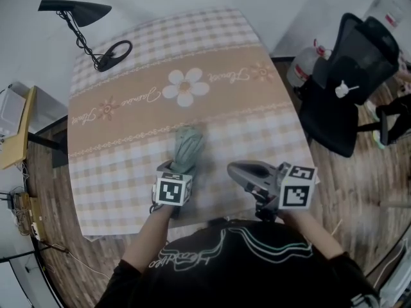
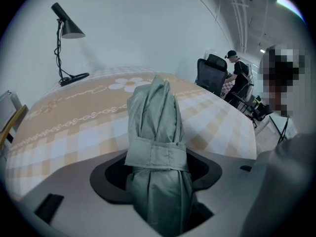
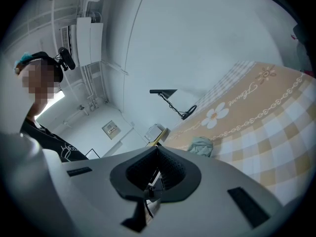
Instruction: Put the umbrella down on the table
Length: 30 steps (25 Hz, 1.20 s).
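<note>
Room: pale walls, wood floor. The tabletop (image 1: 212,43) is covered by a checked cloth with a flower band and fills the middle of the head view.

Upper left of frame: black desk lamp (image 1: 76,9) on the far corner, well apart from the work.

Lower centre-left: left tongs (image 1: 182,170) pinching the folded grey-green umbrella (image 1: 187,147). In the left gripper view the umbrella (image 2: 158,147) sits between the jaws, gripped just below its closure strap.

Key relation: the umbrella's long axis runs straight out from the left tongs, away from the person and toward the middle of the frame. Its free end is over the cloth near the front edge. Contact with the cloth cannot be judged.

Lower centre-right: right tongs (image 1: 236,169) pressed together on nothing, just beside the umbrella, which shows mid-frame in their own view (image 3: 201,145).

Right edge: black office chair (image 1: 350,69) on the floor.

Judgement: the left tongs carry the load. Lowering along the present axis should lay it flat.
</note>
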### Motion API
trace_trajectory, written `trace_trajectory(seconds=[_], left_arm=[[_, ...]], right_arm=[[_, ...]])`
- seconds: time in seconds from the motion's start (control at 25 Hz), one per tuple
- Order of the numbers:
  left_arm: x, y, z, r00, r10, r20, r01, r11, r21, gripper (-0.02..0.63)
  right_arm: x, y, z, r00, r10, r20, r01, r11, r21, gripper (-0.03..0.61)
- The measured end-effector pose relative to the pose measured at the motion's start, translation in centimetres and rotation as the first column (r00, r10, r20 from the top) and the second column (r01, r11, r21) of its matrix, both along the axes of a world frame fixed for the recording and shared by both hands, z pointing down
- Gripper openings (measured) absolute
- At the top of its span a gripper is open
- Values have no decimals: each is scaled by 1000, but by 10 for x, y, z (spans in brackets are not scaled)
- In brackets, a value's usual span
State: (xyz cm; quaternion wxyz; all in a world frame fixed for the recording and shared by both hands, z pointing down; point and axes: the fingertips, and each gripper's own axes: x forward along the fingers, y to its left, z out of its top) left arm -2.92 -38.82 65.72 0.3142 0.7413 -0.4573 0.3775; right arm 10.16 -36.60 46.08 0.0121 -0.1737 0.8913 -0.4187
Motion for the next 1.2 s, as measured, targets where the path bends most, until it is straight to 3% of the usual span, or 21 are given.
trace_trajectory(seconds=[0.28, 0.44, 0.68, 0.88, 1.04, 1.2], left_arm=[[0, 1, 2, 999, -2, 36, 2, 1000, 12, 285], [2, 1, 1, 1000, 10, 14, -11, 1000, 11, 285], [5, 1, -13, 990, 24, -140, -22, 1000, 16, 301], [-18, 11, -52, 962, -28, -272, 42, 998, 46, 305], [-40, 34, -93, 922, -70, -380, 106, 992, 75, 305], [-39, 69, -139, 868, -16, -496, 85, 990, 116, 302]], right_arm=[[-2, 9, -1, 1000, 7, 2, -7, 1000, 3, 12], [-4, 19, -2, 1000, 16, -1, -16, 1000, 0, 12], [-8, 39, -10, 1000, 31, 2, -31, 999, 6, 12], [-14, 57, -23, 999, 45, 6, -46, 999, 30, 12], [-25, 77, -34, 999, 44, 7, -45, 998, 48, 12], [-40, 99, -45, 999, 37, 12, -38, 997, 65, 12]])
